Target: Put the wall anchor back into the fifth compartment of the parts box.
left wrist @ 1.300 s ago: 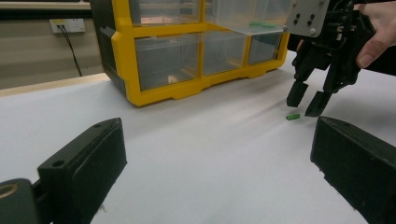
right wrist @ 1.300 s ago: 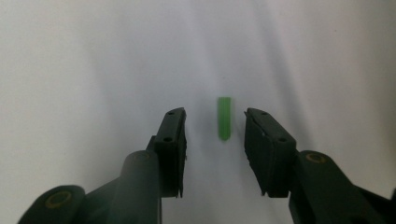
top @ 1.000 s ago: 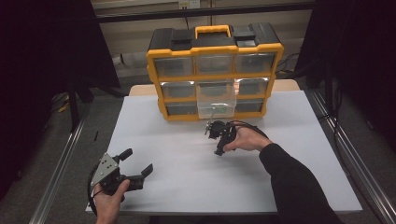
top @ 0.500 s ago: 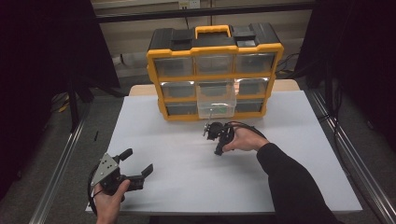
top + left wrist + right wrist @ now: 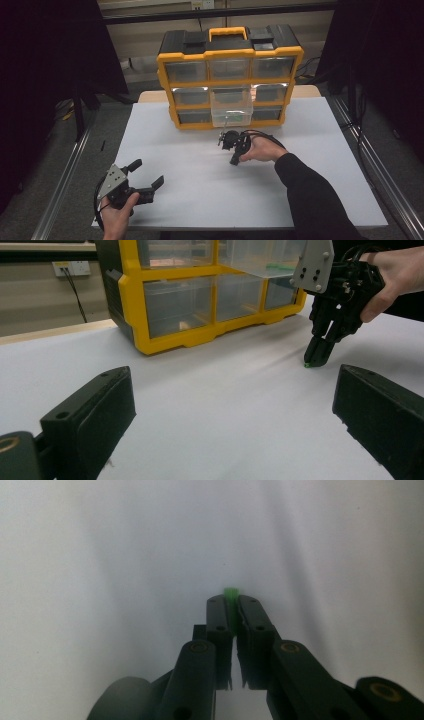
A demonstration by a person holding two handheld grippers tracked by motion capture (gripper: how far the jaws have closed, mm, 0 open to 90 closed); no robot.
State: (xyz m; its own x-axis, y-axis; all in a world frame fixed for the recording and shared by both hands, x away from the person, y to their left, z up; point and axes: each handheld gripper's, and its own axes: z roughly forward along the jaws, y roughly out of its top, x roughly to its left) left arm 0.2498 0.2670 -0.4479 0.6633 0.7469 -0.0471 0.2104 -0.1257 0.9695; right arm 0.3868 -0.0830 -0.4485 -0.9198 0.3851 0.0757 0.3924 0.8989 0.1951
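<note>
The right gripper point(image 5: 233, 161) points down at the white table point(image 5: 200, 150), just in front of the big yellow and black plastic box of clear drawers point(image 5: 230, 75). Its two black jaws have just been closing, and now they are pressed almost together. Between their tips sits a tiny bright green plastic piece point(image 5: 230, 593) (only a small bit of it pokes out past the tips). The jaws pinch it right at the table top. From the left gripper view you can see the right gripper point(image 5: 316, 361) with the little green piece at its tips, touching the table.

One clear plastic drawer point(image 5: 230, 106) in the middle of the box is pulled out, near the right gripper.

The left gripper point(image 5: 148, 176) is well apart, near the front left corner of the table. Its jaws are spread wide, with nothing between them.
</note>
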